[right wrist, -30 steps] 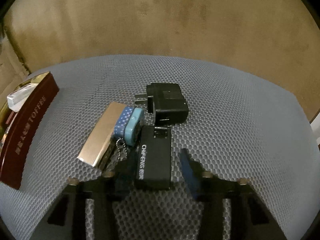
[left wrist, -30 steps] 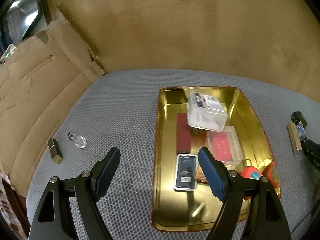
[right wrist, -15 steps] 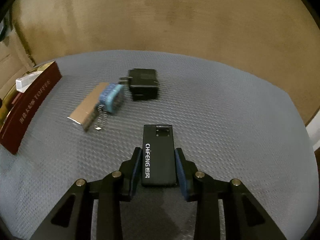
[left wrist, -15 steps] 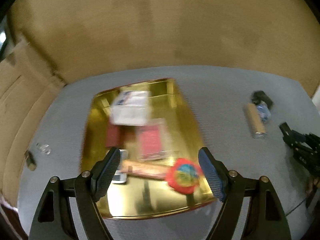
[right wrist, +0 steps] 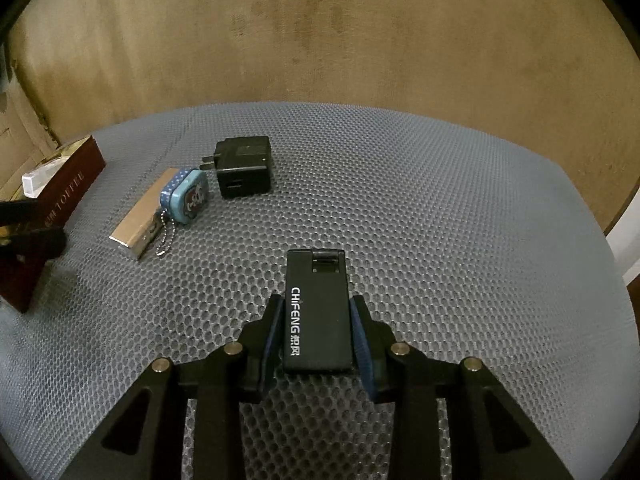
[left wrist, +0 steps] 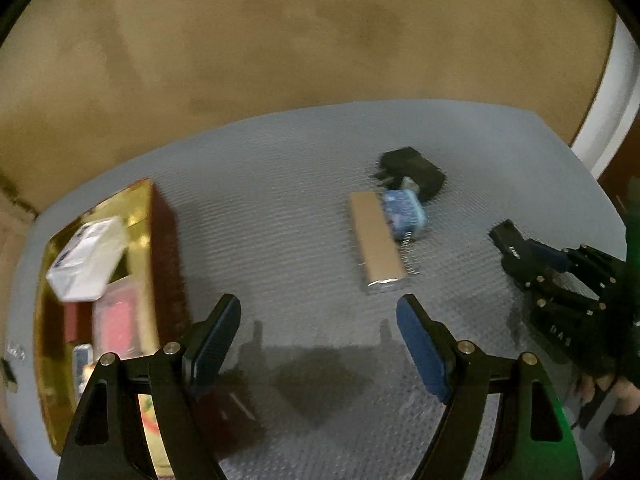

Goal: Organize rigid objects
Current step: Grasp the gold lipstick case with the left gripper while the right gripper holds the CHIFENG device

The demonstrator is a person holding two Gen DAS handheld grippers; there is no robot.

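Observation:
My right gripper (right wrist: 316, 312) is shut on a black CHIFENG lighter (right wrist: 317, 308) and holds it above the grey mesh mat; both also show at the right of the left wrist view, the lighter (left wrist: 510, 242) among them. My left gripper (left wrist: 318, 320) is open and empty over the mat. Ahead of it lie a gold bar-shaped box (left wrist: 376, 236), a small blue tin (left wrist: 402, 210) with a bead chain, and a black charger (left wrist: 414, 172). The same three show in the right wrist view: box (right wrist: 140, 216), tin (right wrist: 186, 196), charger (right wrist: 244, 166).
A gold tray (left wrist: 150, 216) with dark red sides stands at the left and holds clear plastic boxes (left wrist: 86, 258) and other small items. Its red side (right wrist: 52, 208) shows in the right wrist view. A tan wall backs the mat; cardboard stands at far left.
My left gripper has swung right, from over the tray to over the mat near the gold box. My right gripper shut on the lighter and drew it back from the other items.

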